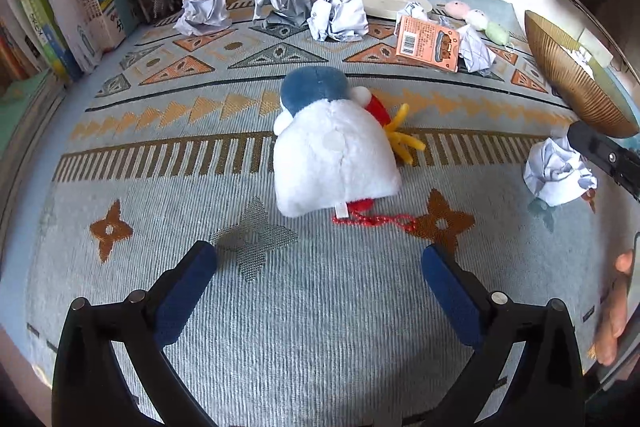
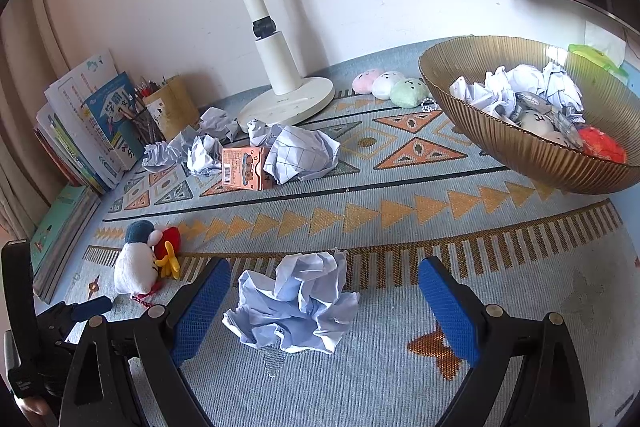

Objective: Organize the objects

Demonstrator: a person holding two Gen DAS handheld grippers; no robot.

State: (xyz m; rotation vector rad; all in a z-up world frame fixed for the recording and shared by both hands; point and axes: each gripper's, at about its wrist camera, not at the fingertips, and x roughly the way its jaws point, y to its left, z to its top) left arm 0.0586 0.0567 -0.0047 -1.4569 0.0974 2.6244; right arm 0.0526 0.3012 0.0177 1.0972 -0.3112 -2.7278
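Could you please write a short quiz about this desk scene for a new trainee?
1. True or false: the left gripper is closed on the plush penguin.
2. What lies between the open fingers of the right gripper?
A. an orange card packet
B. a crumpled paper ball
C. a pink plush ball
3. Fill in: several crumpled papers already lie in the ribbed golden ____.

Key:
1. False. Its jaws are wide open and the penguin lies on the patterned cloth ahead of the fingertips.
2. B, the crumpled paper ball, not yet pinched.
3. bowl.
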